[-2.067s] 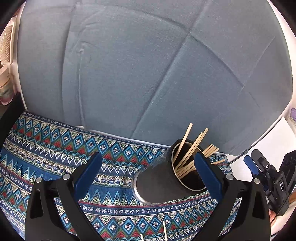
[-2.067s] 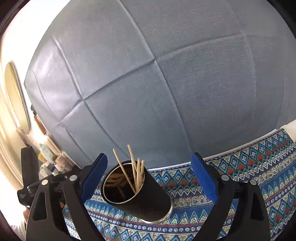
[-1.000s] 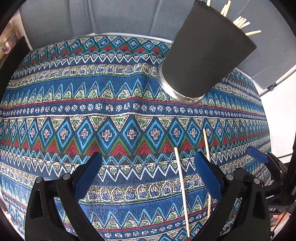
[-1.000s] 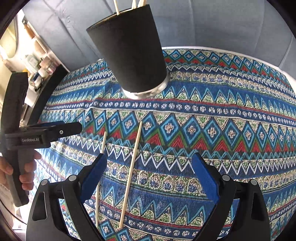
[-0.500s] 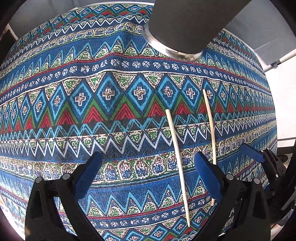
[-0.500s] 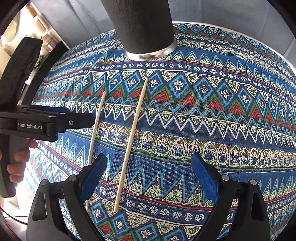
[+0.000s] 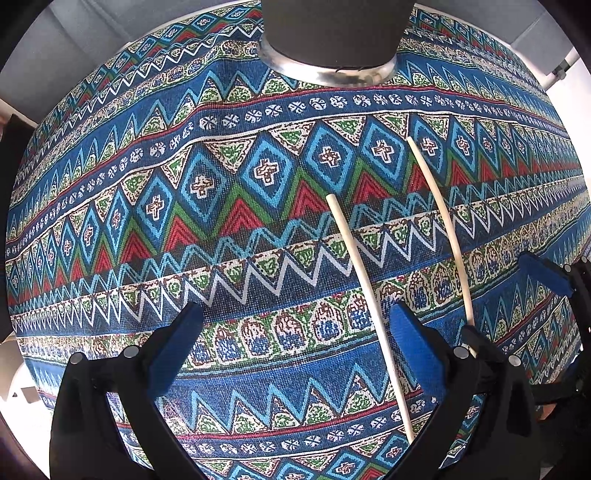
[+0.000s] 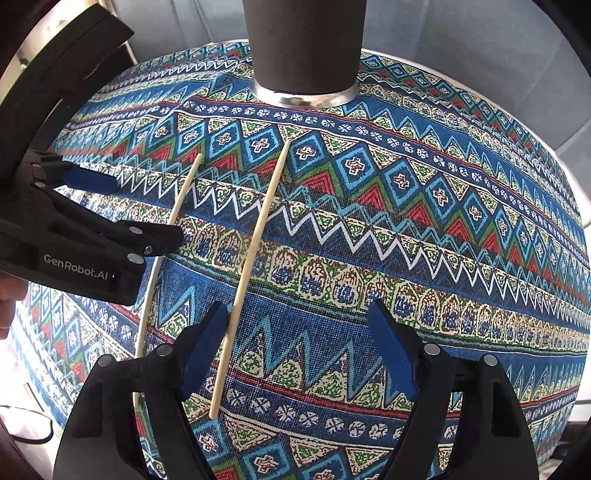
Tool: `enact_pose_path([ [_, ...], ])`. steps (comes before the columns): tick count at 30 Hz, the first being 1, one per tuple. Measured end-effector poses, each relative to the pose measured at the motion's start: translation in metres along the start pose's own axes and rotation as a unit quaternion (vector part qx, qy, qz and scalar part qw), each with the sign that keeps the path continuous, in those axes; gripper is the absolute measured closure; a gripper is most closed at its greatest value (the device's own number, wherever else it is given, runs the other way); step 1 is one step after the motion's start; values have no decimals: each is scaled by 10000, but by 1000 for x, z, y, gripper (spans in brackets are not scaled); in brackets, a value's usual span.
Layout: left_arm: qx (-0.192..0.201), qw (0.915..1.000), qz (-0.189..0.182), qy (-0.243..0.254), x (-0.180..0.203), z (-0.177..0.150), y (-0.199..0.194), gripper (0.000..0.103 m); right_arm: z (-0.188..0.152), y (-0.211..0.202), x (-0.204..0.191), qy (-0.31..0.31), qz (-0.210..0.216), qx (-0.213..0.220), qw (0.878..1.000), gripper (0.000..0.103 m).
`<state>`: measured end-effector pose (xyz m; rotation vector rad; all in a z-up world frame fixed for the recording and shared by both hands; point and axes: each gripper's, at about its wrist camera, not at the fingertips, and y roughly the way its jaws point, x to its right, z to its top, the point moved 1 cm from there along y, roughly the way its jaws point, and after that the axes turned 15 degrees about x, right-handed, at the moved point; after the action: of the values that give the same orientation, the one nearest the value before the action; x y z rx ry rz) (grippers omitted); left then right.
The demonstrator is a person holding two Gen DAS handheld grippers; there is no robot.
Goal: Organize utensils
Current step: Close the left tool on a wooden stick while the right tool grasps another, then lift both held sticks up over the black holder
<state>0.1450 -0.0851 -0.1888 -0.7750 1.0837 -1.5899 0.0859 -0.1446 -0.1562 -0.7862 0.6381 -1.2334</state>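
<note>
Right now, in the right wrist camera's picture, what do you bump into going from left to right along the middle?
The other tool, held in from the left edge → the thin curved chopstick → the straighter chopstick → only patterned cloth out to the right edge.

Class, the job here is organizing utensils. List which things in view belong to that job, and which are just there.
Belongs to the job:
- two loose chopsticks, one and the other
- dark holder cup
- left tongs, right tongs, both open

Just there:
- patterned cloth
- grey backdrop
</note>
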Motion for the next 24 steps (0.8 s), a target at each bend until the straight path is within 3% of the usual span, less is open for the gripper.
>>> enact_pose_path([
  [3, 73, 10000, -8, -18, -4, -2, -4, 10, 3, -3, 8, 85, -68, 39, 9999, 51],
  [5, 154, 9999, -5, -28, -8, -5, -12, 20, 5, -3, 10, 66, -47, 27, 10000, 64],
  [6, 205, 9998, -14, -6, -14, -8, -16, 24, 7, -3, 12, 71, -48, 25, 10000, 78],
  [7, 264, 9996, -51, 37, -17, -10, -20, 35, 8, -4, 15, 114, -50, 2, 9999, 87],
  [8, 328, 9994, -75, 120, -17, -10, -24, 52, 10, -3, 16, 148, -35, -20, 9999, 88],
  [11, 381, 9987, -214, 260, -23, -12, -31, 91, 11, -3, 16, 109, -99, -17, 9999, 96],
  [14, 383, 9986, -366, 80, -35, -14, -37, 98, 12, -4, 20, 258, -97, -20, 9996, 98],
  [24, 161, 9985, -437, -277, -68, -29, -44, 99, 15, -14, 46, 898, 141, -80, 9958, 98],
])
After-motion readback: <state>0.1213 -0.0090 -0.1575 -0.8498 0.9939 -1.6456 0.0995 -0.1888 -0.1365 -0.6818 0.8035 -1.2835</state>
